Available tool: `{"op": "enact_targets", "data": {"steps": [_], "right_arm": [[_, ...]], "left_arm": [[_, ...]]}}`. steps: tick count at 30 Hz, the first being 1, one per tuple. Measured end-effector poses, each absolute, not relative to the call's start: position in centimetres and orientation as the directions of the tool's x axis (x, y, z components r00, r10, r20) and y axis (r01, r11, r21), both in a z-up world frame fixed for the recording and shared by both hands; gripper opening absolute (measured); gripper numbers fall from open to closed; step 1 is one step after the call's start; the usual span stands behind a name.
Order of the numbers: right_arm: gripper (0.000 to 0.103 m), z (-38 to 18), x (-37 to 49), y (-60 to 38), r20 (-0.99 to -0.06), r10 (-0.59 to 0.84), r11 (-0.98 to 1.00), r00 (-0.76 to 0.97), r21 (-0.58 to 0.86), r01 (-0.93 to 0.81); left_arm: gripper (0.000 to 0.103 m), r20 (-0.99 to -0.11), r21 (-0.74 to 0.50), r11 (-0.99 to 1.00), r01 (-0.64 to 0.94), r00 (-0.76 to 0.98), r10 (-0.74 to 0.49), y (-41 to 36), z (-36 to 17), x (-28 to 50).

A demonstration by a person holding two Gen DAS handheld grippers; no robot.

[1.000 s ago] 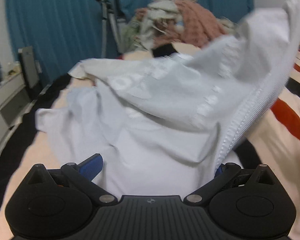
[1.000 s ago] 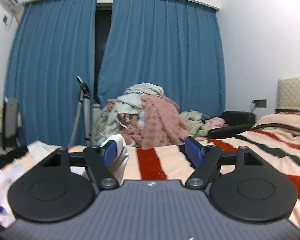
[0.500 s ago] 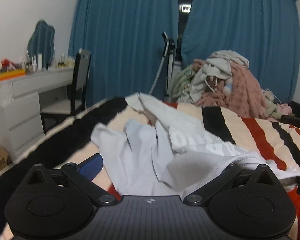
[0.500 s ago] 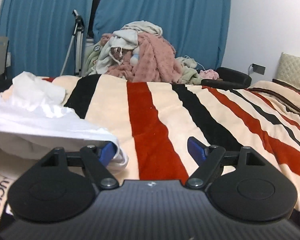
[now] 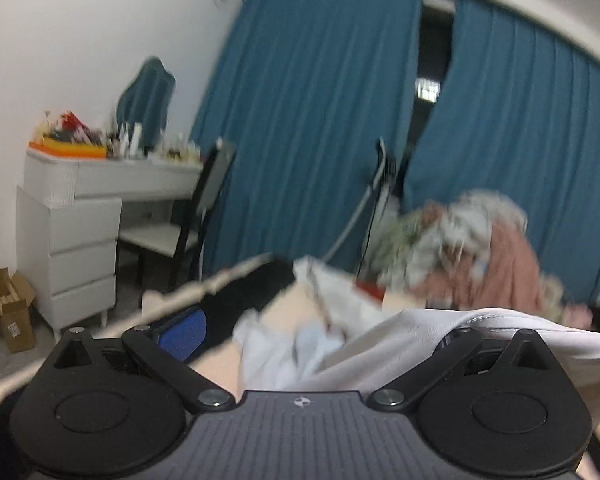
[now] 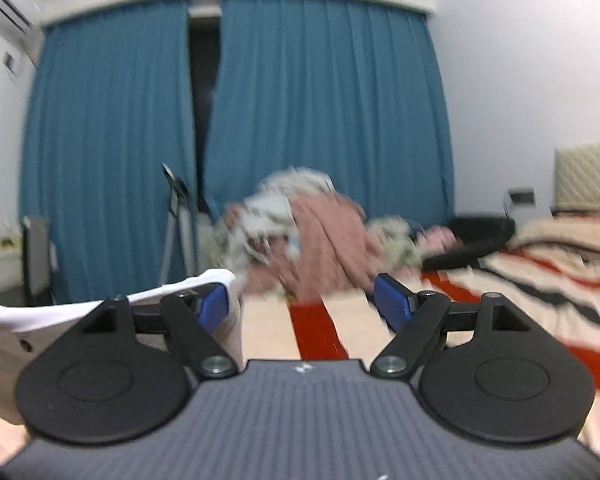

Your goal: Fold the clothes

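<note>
A white garment [image 5: 412, 344] lies crumpled on the striped bed, blurred by motion. One edge of it drapes over the right finger of my left gripper [image 5: 320, 336], hiding that pad. The left blue pad [image 5: 182, 334] shows, and the jaws stand wide apart, so this gripper is open. In the right wrist view another edge of the white garment [image 6: 40, 314] hangs over the left finger of my right gripper [image 6: 302, 306]. Both of its blue pads [image 6: 392, 306] show far apart with nothing pinched between them.
A heap of mixed clothes [image 6: 300, 228] sits at the far end of the striped bedcover [image 6: 540, 280]. A white dresser [image 5: 72, 232], a chair [image 5: 180, 232] and a cardboard box [image 5: 8, 308] stand left of the bed. Blue curtains [image 5: 308, 120] cover the back wall.
Both views have swung upward from the bed to the room and curtains. The white garment's edge has come up with them, still hung over one finger of each gripper.
</note>
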State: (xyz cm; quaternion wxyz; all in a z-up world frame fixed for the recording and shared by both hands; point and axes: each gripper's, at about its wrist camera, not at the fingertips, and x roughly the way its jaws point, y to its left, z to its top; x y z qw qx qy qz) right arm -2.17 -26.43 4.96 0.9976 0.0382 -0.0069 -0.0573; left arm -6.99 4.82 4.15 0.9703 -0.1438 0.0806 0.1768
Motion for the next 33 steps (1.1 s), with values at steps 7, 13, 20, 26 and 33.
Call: {"op": "enact_targets", "data": {"steps": [7,13,20,26,33], "right_arm": [[0.078,19.8,-7.3,-26.6,0.140,-0.032,0.993,0.990,0.118,0.015],[0.078,32.8,-11.8,-28.5,0.260,0.014,0.988,0.965,0.148,-0.054],[0.079,43.1,-13.0,-30.3,0.361,0.000,0.995,0.933,0.092,-0.035],[0.079,43.7,-6.3,-32.2,0.275,-0.032,0.998,0.961,0.062,0.016],[0.079,35.9,9.1,-33.4,0.109,-0.070,0.997,0.992,0.031,0.067]], "left_arm": [[0.103,0.044,-0.243,0.912,-0.331,0.935,0.352,5.5,19.7,-13.0],[0.103,0.231,-0.220,0.929,-0.298,0.909,0.346,4.3,34.0,-17.1],[0.103,0.280,-0.196,0.950,-0.245,0.914,0.294,2.1,44.1,-15.6],[0.103,0.211,-0.145,0.965,-0.219,0.946,0.246,-0.6,43.2,-6.5],[0.103,0.016,-0.133,0.970,-0.203,0.978,0.206,0.0,34.9,12.1]]}}
